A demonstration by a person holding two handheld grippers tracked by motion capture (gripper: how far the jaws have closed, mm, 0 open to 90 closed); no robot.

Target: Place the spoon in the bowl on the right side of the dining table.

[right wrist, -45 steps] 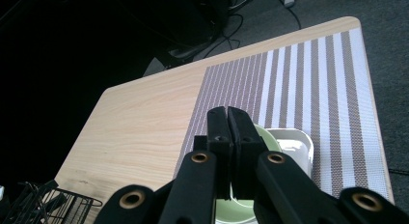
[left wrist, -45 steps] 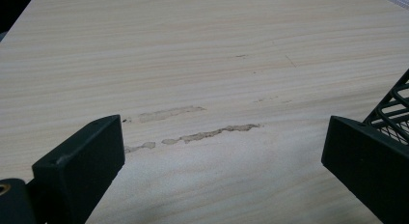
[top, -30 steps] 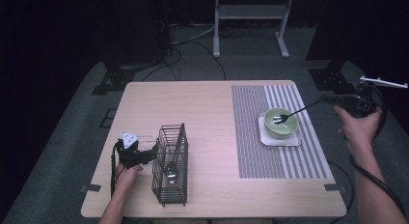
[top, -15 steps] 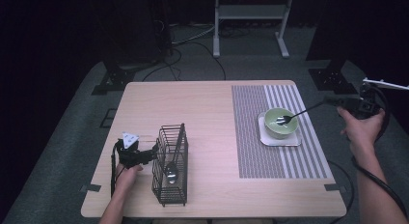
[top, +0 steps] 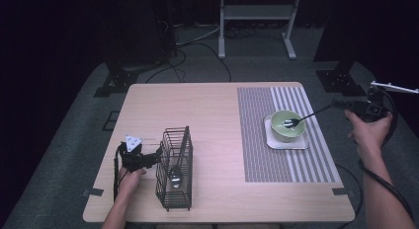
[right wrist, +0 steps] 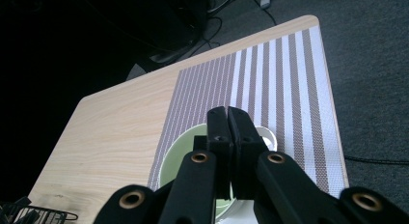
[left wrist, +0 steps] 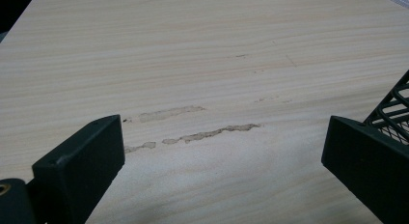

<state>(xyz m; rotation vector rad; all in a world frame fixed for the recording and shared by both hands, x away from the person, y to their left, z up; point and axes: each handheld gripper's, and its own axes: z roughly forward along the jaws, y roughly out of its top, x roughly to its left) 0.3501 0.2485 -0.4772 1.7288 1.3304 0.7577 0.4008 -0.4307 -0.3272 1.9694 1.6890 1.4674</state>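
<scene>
Reaching over the green bowl (top: 288, 125) on the striped mat (top: 284, 135), a fork (top: 306, 116) is pinched in the right gripper (top: 346, 104); the left gripper (top: 157, 157) is spread beside the wire rack (top: 174, 170).

The table (top: 217, 140) is lit evenly from above, while the room around it stays very dark. Shadows on the wood are soft and short. The high view is a little grainy; both gripper views are sharp, without glare.
</scene>
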